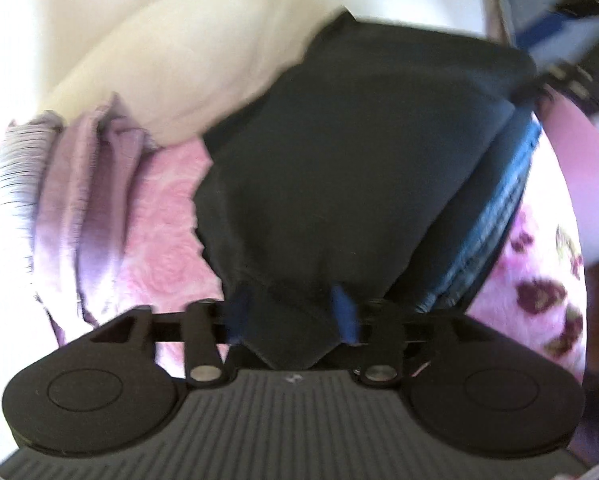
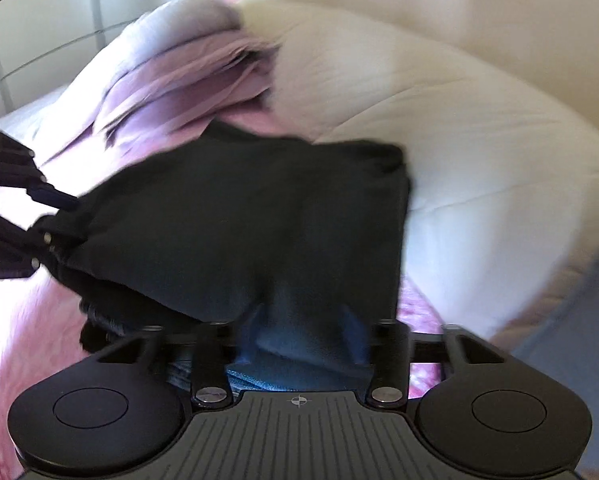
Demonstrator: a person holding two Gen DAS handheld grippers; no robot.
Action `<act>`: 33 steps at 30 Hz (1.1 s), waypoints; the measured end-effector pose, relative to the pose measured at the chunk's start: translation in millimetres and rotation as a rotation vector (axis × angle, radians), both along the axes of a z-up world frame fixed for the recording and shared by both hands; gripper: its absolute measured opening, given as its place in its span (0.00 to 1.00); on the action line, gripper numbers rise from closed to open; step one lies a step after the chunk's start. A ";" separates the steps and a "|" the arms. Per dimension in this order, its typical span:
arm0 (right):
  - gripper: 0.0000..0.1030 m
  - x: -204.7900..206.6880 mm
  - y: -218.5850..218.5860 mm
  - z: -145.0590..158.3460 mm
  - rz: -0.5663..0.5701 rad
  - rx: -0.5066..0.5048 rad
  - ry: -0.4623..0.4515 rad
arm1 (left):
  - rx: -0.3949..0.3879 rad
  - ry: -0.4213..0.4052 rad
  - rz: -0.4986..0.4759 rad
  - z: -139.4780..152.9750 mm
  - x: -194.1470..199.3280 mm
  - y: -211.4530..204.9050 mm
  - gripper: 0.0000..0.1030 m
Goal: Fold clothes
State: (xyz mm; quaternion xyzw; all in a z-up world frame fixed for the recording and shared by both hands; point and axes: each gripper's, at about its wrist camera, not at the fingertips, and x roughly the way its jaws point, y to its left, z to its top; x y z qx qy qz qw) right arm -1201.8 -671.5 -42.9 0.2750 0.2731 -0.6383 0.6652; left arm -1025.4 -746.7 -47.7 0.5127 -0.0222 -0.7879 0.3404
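A black garment (image 1: pixel 339 168) fills the middle of the left wrist view, its near edge bunched between the blue pads of my left gripper (image 1: pixel 291 316), which is shut on it. Under its right side lies a blue denim piece (image 1: pixel 495 220). In the right wrist view the same black garment (image 2: pixel 239 216) spreads across the bed, one corner pinched in my right gripper (image 2: pixel 307 332), which is also shut on it. My left gripper (image 2: pixel 65 220) shows at the left edge there, clamped on the garment's other corner. Both views are blurred.
The bed has a pink cover (image 1: pixel 167 248) with a floral part (image 1: pixel 539 292). A cream duvet (image 2: pixel 459 140) bulges behind the garment. A purple striped cloth (image 2: pixel 187 80) lies bunched beside it. A metal headboard (image 2: pixel 95 4) stands at the far left.
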 end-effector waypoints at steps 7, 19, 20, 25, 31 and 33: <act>0.77 53.6 100.9 3.7 -0.176 -0.027 -0.035 | 0.008 0.161 -0.009 16.5 55.6 57.2 0.68; 0.77 159.7 229.9 38.9 -0.362 -0.063 -0.045 | 0.162 0.380 0.146 40.6 170.9 176.0 0.80; 0.77 163.6 234.6 42.8 -0.369 -0.061 -0.044 | 0.166 0.407 0.156 43.8 176.6 181.9 0.81; 0.77 176.0 253.0 59.4 -0.379 -0.079 -0.036 | 0.176 0.470 0.232 59.4 189.8 201.3 0.88; 0.77 179.3 262.0 72.2 -0.343 -0.112 -0.050 | 0.132 0.478 0.282 73.9 193.3 216.6 0.89; 0.77 177.9 263.4 75.2 -0.327 -0.115 -0.050 | 0.117 0.474 0.299 76.7 191.5 221.5 0.89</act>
